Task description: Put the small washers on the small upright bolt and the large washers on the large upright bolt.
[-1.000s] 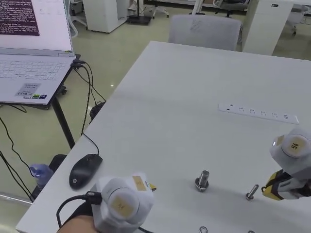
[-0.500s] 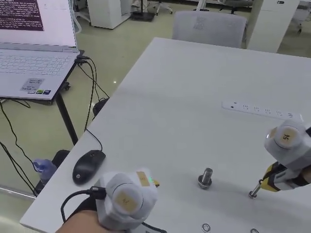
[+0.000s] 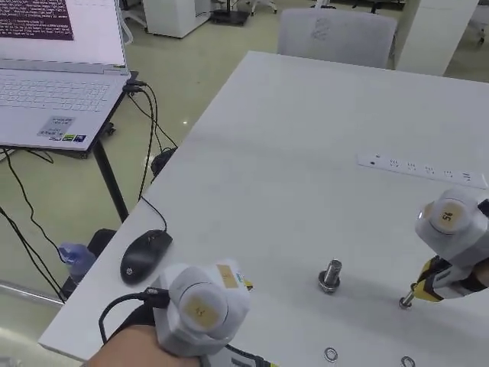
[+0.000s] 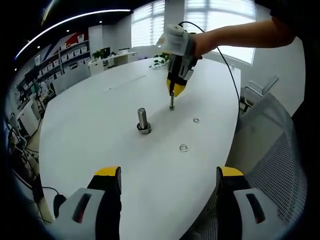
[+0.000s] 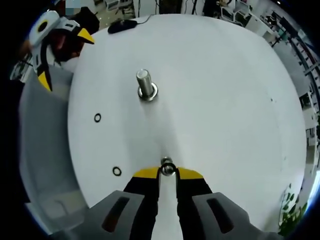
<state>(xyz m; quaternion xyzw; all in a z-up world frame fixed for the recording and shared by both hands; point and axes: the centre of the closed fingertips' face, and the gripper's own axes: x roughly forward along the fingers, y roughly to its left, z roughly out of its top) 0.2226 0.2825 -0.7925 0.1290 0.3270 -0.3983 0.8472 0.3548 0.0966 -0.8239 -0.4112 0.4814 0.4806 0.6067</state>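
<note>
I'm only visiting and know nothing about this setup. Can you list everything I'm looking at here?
table: one, white, holds the work.
large bolt: one, silver, upright in the middle of the table.
small bolt: one, silver, standing on the table beside the large bolt.
washers: two, silver, flat on the table near the person's edge.
power strip: one, white, far side of the table.
mouse: one, black, at the table's left edge.
laptop: one, white, open on a stand left of the table.
chair: one, grey, beyond the table's far end.
left gripper: one, white with yellow-tipped fingers, open.
right gripper: one, same colours, fingers closed on the small bolt's top.
</note>
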